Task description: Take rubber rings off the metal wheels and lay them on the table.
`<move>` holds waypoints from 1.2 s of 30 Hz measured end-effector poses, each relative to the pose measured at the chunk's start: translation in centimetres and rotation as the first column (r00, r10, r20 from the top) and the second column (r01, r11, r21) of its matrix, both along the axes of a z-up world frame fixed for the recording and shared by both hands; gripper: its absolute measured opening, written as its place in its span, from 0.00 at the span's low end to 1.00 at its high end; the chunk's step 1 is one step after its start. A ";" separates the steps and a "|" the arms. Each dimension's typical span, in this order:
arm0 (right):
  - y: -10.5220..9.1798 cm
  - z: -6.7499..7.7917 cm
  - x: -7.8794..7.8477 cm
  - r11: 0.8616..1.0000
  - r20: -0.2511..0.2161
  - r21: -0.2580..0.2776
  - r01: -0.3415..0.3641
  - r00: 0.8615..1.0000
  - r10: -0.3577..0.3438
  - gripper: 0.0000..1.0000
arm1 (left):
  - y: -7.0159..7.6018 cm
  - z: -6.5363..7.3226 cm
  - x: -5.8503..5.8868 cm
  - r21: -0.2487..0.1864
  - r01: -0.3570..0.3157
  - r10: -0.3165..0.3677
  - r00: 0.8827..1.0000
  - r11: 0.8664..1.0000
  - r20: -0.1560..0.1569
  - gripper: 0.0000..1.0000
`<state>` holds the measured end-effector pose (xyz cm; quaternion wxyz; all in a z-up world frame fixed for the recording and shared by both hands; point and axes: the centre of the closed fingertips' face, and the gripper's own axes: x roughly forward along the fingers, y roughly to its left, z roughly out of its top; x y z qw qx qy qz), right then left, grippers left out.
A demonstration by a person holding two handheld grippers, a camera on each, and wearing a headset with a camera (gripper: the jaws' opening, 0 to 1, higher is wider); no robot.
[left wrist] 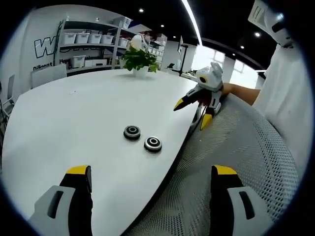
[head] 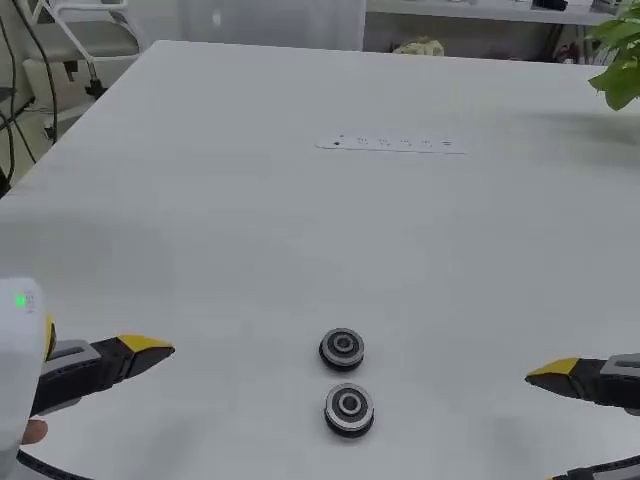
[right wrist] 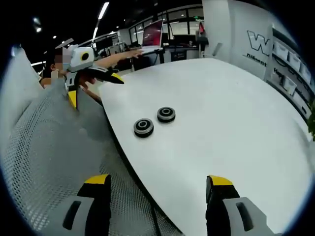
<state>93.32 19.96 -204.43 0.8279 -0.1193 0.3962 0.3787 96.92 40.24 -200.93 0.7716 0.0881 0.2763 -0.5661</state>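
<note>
Not begun: rubber rings (head: 325, 350) still on both metal wheels (head: 349, 410) by the near edge of the surface (head: 300, 220), left gripper (left wrist: 151, 171) and right gripper (right wrist: 158, 179) jaws spread, empty

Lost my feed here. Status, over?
Open, empty: left gripper, right gripper. On table: far wheel, near wheel, rubber rings on. Nothing between.

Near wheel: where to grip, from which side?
The near wheel lies flat, hub up, black ring around its rim. Likely best pinched across the rim from above, jaws left and right, since the far wheel sits close behind it.
</note>
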 end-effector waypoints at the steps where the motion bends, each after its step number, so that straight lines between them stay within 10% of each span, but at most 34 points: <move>1: 0.0 0.0 0.0 1.000 -0.001 -0.002 0.000 1.000 0.000 0.78 | 0.0 0.0 0.0 0.000 0.000 0.000 1.000 1.000 0.000 0.99; 22: 0.2 -0.3 -0.4 1.000 -0.021 0.004 -0.019 1.000 0.019 0.79 | -0.2 0.2 -0.1 0.000 0.004 -0.004 1.000 1.000 0.009 0.99; 27: 0.2 -0.4 -0.4 1.000 -0.028 -0.004 -0.023 0.999 0.023 0.79 | -0.9 2.0 -0.1 -0.125 -0.021 0.018 1.000 0.992 -0.024 0.99; 36: -0.1 0.1 0.2 1.000 -0.007 0.020 0.014 1.000 -0.014 0.79 | -0.8 1.8 -0.2 -0.077 0.020 -0.019 1.000 0.997 0.022 0.99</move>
